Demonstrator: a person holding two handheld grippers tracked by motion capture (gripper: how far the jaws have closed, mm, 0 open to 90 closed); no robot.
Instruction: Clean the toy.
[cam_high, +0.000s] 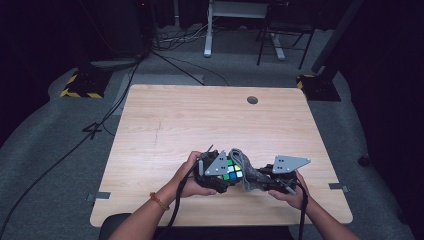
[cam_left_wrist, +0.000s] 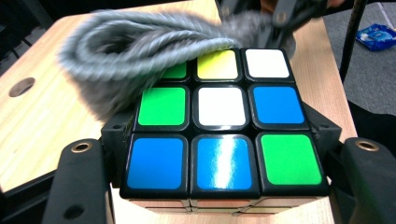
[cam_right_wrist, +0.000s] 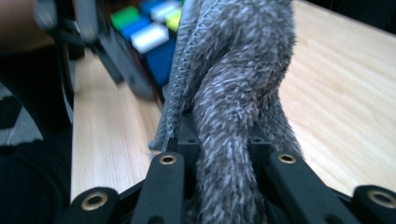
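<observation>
My grey sock (cam_high: 246, 169) runs lengthwise from the right gripper (cam_high: 270, 181), clenched around it, toward the cube (cam_high: 232, 170), draping its top. My left gripper (cam_high: 220, 176) clamps the cube.

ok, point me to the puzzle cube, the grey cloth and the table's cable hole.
puzzle cube (cam_left_wrist: 220, 106), left gripper view, white centre tile of its top face.
grey cloth (cam_right_wrist: 233, 93), right gripper view, fuzzy fold above the jaws.
cable hole (cam_high: 252, 100), high view, middle of the hole.
</observation>
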